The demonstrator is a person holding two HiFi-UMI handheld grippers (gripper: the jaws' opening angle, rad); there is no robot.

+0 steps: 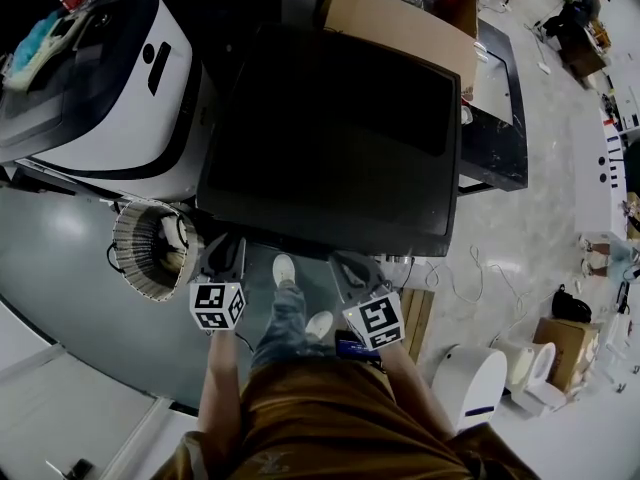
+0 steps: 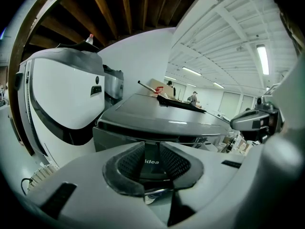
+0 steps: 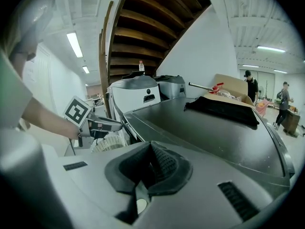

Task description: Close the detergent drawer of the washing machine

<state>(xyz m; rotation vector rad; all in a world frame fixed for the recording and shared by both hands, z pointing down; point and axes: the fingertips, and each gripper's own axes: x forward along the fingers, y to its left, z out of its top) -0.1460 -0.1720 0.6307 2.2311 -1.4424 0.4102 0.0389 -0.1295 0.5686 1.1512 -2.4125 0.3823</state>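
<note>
Left gripper (image 1: 222,258) and right gripper (image 1: 352,270) sit at the washer's (image 1: 330,138) front edge. The left's jaws stand narrowly apart, framing a logo panel (image 2: 148,161), probably the drawer front, ready for pushing. The right's jaws are pressed together, empty.

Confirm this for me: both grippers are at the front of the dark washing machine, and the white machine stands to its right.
One detail is wrong. The white machine stands to the left of the dark washing machine, not to its right, as the head view shows. The rest holds: the left gripper and the right gripper are both at the washing machine's front.
</note>
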